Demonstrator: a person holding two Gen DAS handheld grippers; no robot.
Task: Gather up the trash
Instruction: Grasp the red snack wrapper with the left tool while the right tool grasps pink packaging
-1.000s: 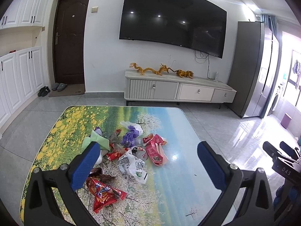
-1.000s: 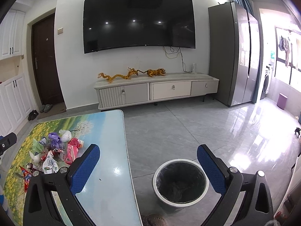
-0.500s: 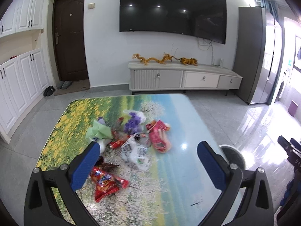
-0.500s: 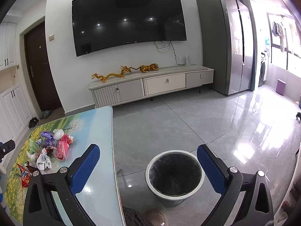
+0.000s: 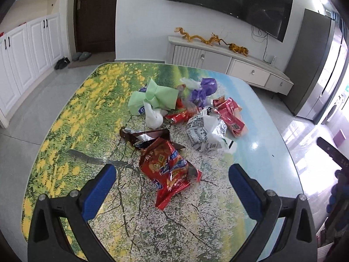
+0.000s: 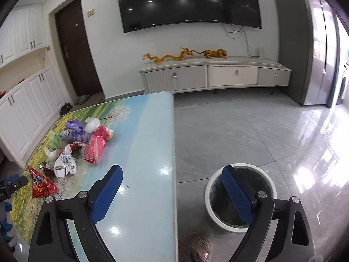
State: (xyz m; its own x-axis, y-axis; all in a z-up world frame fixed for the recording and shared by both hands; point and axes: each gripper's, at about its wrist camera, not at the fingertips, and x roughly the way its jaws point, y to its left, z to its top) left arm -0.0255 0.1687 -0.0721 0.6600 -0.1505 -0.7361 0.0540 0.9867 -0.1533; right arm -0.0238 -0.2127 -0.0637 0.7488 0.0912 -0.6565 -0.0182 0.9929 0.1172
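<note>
A heap of trash lies on the printed table (image 5: 72, 118). Nearest is a red snack bag (image 5: 169, 170), with a brown wrapper (image 5: 145, 136) behind it. Further back lie a white printed bag (image 5: 206, 132), a red packet (image 5: 232, 115), a green bag (image 5: 156, 97) and a purple bag (image 5: 204, 90). My left gripper (image 5: 172, 180) is open, just above the red snack bag. My right gripper (image 6: 172, 182) is open and empty over the table's right edge (image 6: 173, 152), beside a white bin (image 6: 218, 214) with a dark liner on the floor. The heap also shows at the left in the right wrist view (image 6: 76, 144).
A white TV cabinet (image 6: 213, 76) with golden dragon figures (image 6: 185, 54) stands against the far wall under a TV. A grey fridge (image 6: 305, 43) is at the right, white cupboards (image 5: 26, 50) and a brown door at the left. Glossy tiled floor surrounds the table.
My left gripper has moved down and forward over the table, so the red snack bag now lies between its fingers. My right gripper has shifted left toward the table edge; the bin is nearer.
</note>
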